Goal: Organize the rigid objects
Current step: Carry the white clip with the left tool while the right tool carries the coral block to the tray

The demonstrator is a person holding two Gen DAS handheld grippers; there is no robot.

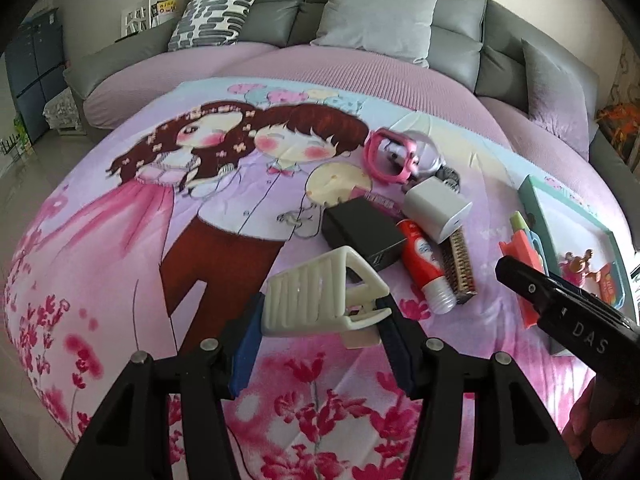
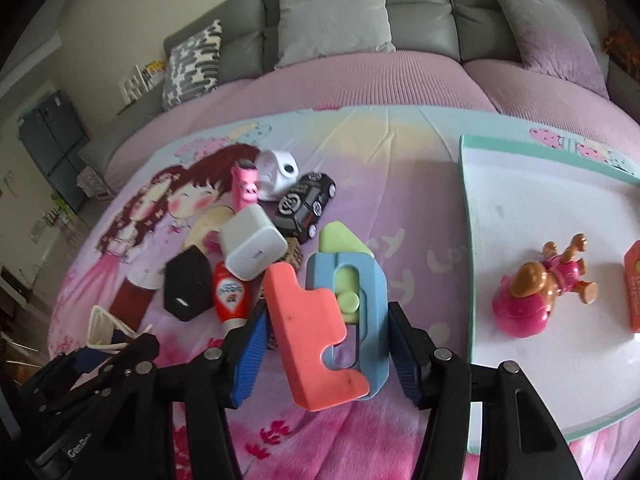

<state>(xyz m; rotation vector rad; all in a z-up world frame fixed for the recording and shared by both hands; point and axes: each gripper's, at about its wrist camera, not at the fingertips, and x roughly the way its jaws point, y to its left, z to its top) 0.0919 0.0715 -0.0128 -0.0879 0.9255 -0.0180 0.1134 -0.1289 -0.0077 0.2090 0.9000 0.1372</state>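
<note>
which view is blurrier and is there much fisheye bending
Right wrist view: softer overall, with the toy car and white charger smeared, though the coral and blue toy is fairly crisp. Left wrist view: sharper, the cream clip clear. Both views: the sofa bows strongly, with dark corners.

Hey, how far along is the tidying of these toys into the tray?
Done: a pink toy figure lies in the white tray. In hand: the left gripper holds a white clip; the right gripper holds a toy gun. Left: charger, toy car and others.
</note>
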